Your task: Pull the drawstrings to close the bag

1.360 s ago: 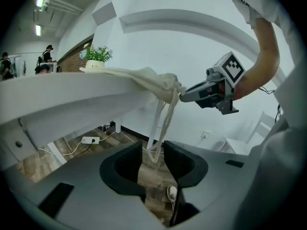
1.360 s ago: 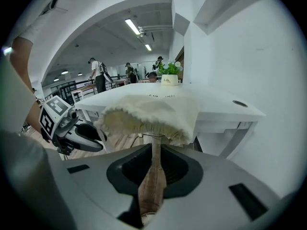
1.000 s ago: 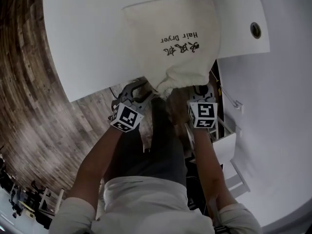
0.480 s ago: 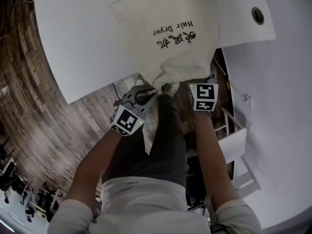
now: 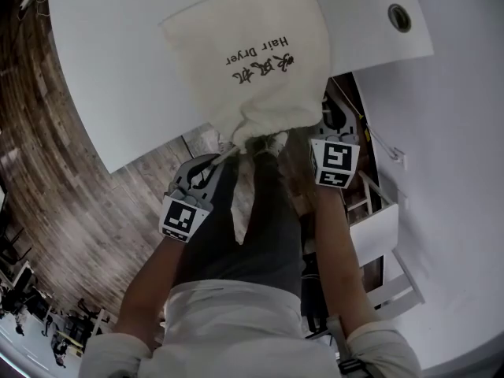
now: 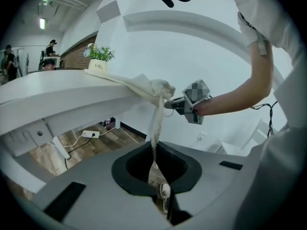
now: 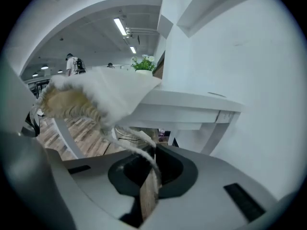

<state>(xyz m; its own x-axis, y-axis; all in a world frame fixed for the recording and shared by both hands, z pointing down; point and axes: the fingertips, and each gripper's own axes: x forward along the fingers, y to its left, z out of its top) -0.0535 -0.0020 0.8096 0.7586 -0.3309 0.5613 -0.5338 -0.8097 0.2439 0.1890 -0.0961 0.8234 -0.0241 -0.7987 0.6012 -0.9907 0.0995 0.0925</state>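
A cream bag (image 5: 244, 61) printed "Hair Dryer" lies on the white table (image 5: 118, 77), its gathered mouth (image 5: 264, 132) hanging over the near edge. My left gripper (image 5: 216, 164) sits below and left of the mouth. Its jaws are closing on the left drawstring (image 6: 156, 123), which runs taut from the bag (image 6: 148, 86) down into the left gripper (image 6: 160, 186). My right gripper (image 5: 327, 124) is close to the right of the mouth. In its own view the right gripper (image 7: 151, 176) is shut on the other drawstring (image 7: 139, 150), below the puckered bag (image 7: 96, 97).
A round cable hole (image 5: 399, 17) is in the table's far right corner. White shelving (image 5: 378, 227) stands at the right over wooden floor. A potted plant (image 6: 100, 59) sits on a far counter, a power strip (image 6: 88, 134) lies on the floor, and people (image 6: 50, 49) stand far behind.
My left gripper has drawn back from the bag mouth toward the person, with the drawstring stretched out behind it. The right gripper has edged a little right. The mouth looks more gathered.
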